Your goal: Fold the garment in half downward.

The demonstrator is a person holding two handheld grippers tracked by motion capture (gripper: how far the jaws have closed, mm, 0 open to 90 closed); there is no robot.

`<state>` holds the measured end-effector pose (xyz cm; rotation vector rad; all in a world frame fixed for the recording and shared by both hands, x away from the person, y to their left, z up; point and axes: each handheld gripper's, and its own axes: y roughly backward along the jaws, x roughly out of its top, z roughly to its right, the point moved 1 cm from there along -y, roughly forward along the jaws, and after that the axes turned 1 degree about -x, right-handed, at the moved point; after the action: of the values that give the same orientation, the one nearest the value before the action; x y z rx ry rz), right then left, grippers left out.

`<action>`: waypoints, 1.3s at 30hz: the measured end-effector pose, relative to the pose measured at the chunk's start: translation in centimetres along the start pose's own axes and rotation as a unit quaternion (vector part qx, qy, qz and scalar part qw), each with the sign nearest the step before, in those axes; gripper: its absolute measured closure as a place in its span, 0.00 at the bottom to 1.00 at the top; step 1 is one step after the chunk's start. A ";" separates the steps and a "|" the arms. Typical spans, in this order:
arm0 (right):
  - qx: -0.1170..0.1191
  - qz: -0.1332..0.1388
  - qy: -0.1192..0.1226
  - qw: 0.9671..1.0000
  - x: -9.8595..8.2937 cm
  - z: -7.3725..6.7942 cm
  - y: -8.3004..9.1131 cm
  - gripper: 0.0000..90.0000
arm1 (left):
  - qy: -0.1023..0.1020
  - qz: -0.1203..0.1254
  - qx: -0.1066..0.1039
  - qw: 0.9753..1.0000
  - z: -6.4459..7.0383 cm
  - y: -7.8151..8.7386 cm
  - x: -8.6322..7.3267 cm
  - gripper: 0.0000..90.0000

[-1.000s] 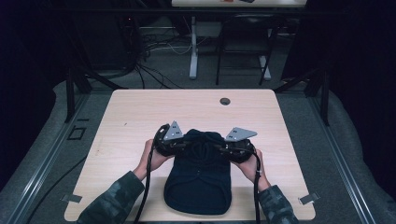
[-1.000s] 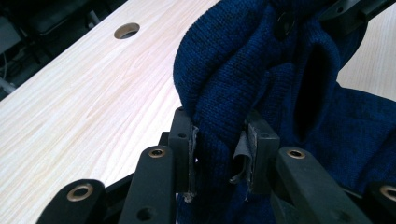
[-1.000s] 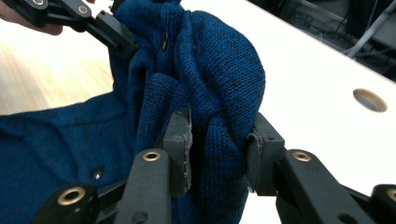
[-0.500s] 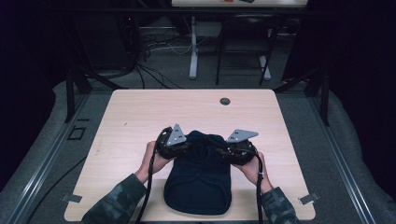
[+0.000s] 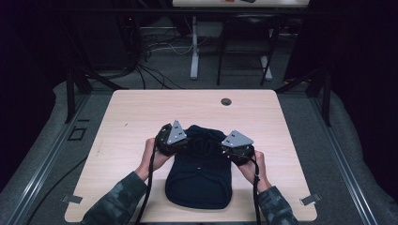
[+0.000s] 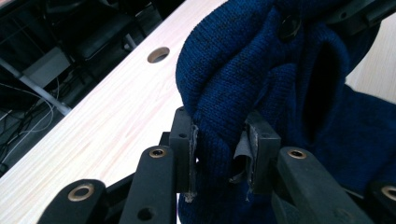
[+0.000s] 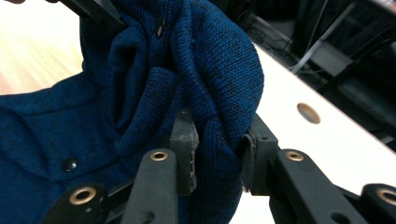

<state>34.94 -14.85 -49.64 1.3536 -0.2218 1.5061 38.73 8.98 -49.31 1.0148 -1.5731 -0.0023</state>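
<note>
A dark blue knitted garment (image 5: 201,173) lies folded on the light wooden table (image 5: 141,112), near its front edge. My left gripper (image 5: 180,146) is shut on a bunched fold at the garment's far left corner (image 6: 218,140). My right gripper (image 5: 224,151) is shut on a fold at the far right corner (image 7: 219,154). Both folds are lifted a little off the table, and the knit between them hangs in creases. A dark button (image 7: 70,164) shows on the flat part in the right gripper view.
A round cable hole (image 5: 226,101) sits near the table's far edge. Bare tabletop lies to the left, right and beyond the garment. Dark floor, cables and the legs of another table (image 5: 195,51) lie past the far edge.
Both grippers, holding the garment's far edge, have moved slightly toward the far side and lifted it; the cloth between them is more bunched.
</note>
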 end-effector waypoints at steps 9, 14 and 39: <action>0.032 0.001 0.017 0.999 -0.6 -0.6 -0.2 0.77 | 0.008 -0.028 -0.019 0.999 0.2 0.3 -1.0 0.67; 0.031 0.002 0.023 0.999 -0.9 -0.8 -0.1 0.78 | 0.042 -0.048 -0.035 0.997 0.2 0.1 -1.8 0.50; -0.040 0.034 0.069 0.996 0.1 -0.5 0.5 0.78 | 0.045 0.013 0.002 0.999 0.2 -0.7 -1.9 0.84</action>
<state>34.29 -14.65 -49.53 1.1832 -0.2394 1.6242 38.79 9.57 -51.23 0.9851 -1.5053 0.0633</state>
